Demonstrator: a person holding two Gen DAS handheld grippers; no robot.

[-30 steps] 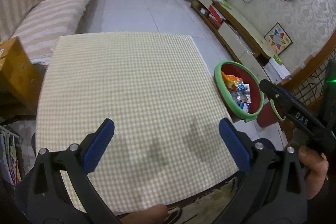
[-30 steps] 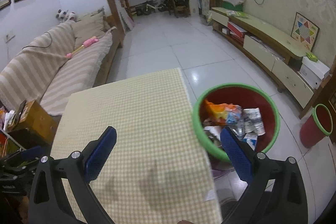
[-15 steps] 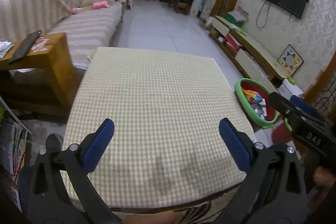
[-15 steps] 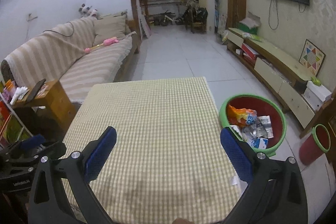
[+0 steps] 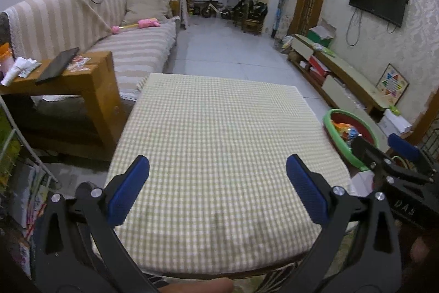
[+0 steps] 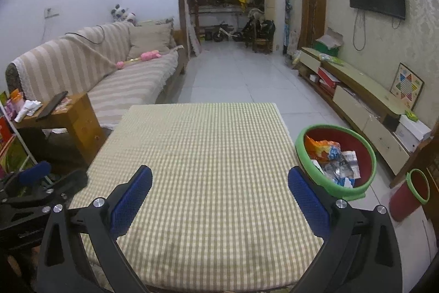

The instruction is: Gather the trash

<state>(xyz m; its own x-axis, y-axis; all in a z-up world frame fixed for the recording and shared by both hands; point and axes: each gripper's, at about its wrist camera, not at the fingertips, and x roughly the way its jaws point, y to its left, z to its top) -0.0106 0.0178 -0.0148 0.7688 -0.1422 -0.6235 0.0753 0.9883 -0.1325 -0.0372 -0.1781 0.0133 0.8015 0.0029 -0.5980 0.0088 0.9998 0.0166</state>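
The left hand-held gripper (image 5: 218, 188), black-framed with blue ribbed pads, hangs over the near edge of a tabletop covered in a yellow-green and white checked cloth (image 5: 219, 133); its jaws are spread wide with nothing between them. The right hand-held gripper (image 6: 219, 197) of the same build is likewise spread wide and empty, over the near part of the same checked cloth (image 6: 208, 155). Ahead and to the right of the right hand-held gripper, on the pale tiled floor just beside the tabletop's right edge, stands a round red basin with a green rim (image 6: 367, 153), holding the collected trash: an orange wrapper and crumpled blue, white and silver packets (image 6: 333, 159). From the left wrist view, the same basin (image 5: 333, 128) lies to the right, partly hidden behind the right hand-held gripper (image 5: 384, 153). A smaller red bin with a green rim (image 6: 408, 194) stands further right of the right hand-held gripper, apart from the basin. To the left of both are a wooden side table (image 5: 82, 81) carrying a dark tablet and a striped beige sofa (image 6: 109, 73) with a pink toy on it.
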